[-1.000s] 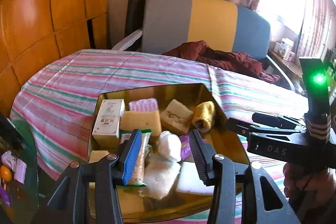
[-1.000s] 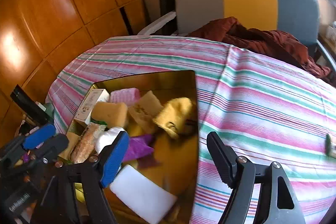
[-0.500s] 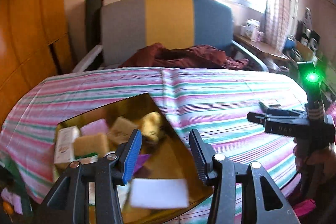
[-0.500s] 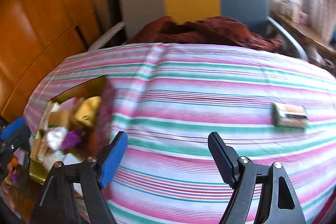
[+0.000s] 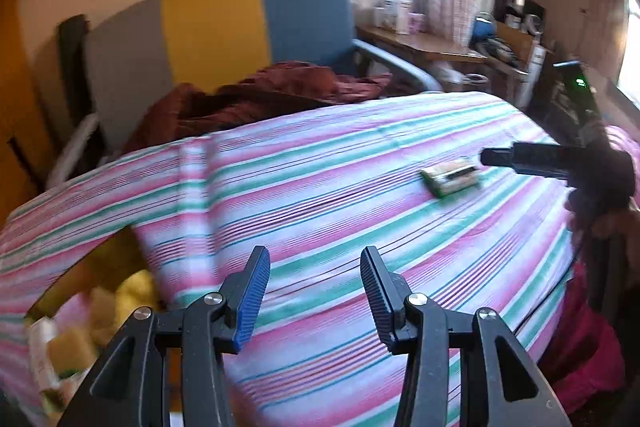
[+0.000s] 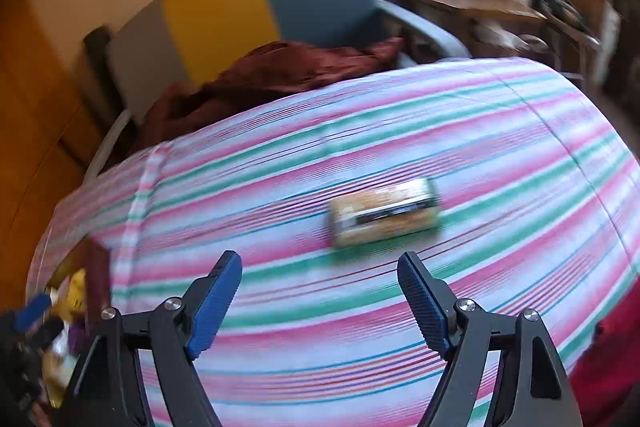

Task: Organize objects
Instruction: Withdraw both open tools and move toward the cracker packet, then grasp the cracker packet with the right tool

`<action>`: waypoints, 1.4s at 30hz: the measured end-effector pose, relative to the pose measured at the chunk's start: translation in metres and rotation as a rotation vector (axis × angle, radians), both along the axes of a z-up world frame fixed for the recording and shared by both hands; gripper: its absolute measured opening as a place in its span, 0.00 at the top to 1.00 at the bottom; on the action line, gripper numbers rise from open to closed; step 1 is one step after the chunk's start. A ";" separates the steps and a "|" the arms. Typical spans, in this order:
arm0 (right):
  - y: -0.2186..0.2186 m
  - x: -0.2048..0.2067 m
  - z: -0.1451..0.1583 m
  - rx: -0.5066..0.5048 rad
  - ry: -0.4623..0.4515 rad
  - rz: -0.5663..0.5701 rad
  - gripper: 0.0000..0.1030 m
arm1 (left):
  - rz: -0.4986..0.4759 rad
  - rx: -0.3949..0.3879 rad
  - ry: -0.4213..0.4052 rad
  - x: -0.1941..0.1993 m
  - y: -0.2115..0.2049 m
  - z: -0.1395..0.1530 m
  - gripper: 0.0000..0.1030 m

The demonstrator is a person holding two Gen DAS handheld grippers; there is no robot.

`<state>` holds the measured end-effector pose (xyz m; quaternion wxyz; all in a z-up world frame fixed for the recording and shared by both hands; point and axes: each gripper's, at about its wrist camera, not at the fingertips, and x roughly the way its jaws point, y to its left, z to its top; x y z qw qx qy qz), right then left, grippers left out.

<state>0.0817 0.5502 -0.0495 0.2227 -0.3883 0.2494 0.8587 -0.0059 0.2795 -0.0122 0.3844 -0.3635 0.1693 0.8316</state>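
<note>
At the lower left of the left wrist view we see the gold box (image 5: 100, 263) of sponges and packets (blurred). Our left gripper (image 5: 314, 291) stands partly open with nothing between its jaws, above the striped cloth (image 5: 320, 187). Right of centre lies a small packet (image 6: 384, 213), alone; our right gripper (image 6: 320, 299) gapes wide, empty, just below it.
</note>
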 end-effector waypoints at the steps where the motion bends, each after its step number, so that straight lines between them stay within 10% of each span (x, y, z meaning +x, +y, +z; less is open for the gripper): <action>1: 0.013 0.002 -0.002 -0.016 0.002 -0.026 0.22 | -0.011 -0.007 -0.008 -0.002 0.009 -0.003 0.54; 24: 0.112 -0.059 -0.083 -0.232 -0.053 -0.019 0.27 | -0.337 -0.058 -0.269 -0.024 0.223 -0.114 0.50; 42: 0.074 -0.072 -0.078 -0.195 -0.094 0.164 0.60 | -0.278 0.017 -0.209 -0.031 0.194 -0.106 0.53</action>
